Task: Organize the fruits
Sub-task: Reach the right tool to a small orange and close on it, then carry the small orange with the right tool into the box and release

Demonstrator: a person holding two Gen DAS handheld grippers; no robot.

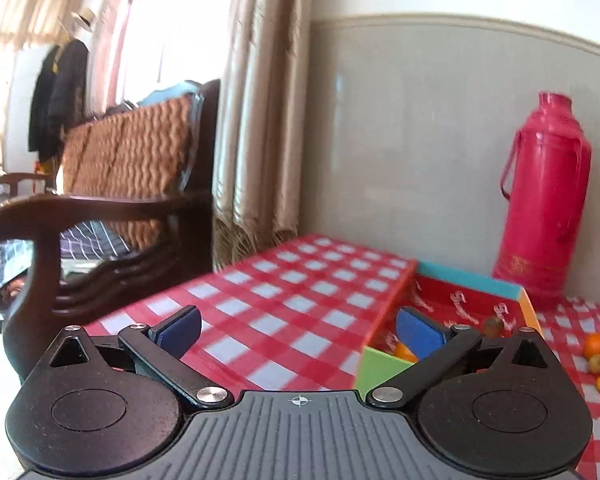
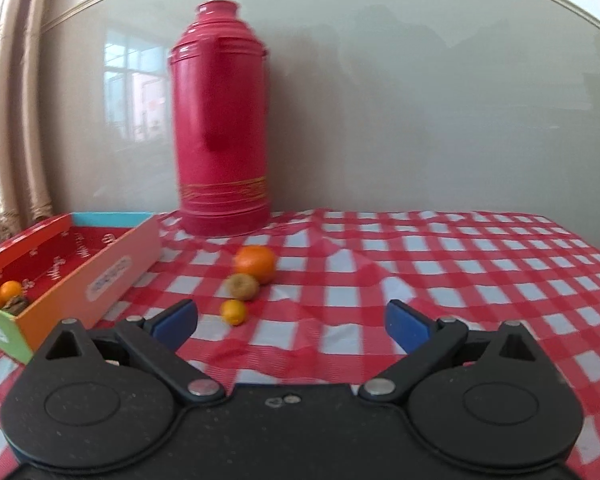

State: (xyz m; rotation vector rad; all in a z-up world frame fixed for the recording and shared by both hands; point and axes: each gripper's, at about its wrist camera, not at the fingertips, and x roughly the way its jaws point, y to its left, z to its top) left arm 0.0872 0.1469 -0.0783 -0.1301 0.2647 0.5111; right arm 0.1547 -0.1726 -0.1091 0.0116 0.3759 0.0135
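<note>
Three fruits lie on the red checked tablecloth [image 2: 440, 272]: a large orange [image 2: 255, 263], a brown kiwi [image 2: 242, 286] and a small orange [image 2: 233, 312]. They also show far right in the left wrist view [image 1: 596, 345]. A colourful box [image 2: 112, 268] at the left holds two small oranges [image 2: 2, 294] and a brown fruit [image 2: 15, 304]. My right gripper [image 2: 291, 322] is open and empty, just short of the loose fruits. My left gripper [image 1: 298, 334] is open and empty beside the box [image 1: 384, 368], where an orange [image 1: 404, 351] and a brown fruit [image 1: 493, 326] show.
A tall red thermos [image 2: 220, 120] stands at the back against the wall, behind the fruits and beside the box. A dark wooden armchair [image 1: 100, 208] with a woven cushion stands off the table's left edge, by curtains [image 1: 260, 120].
</note>
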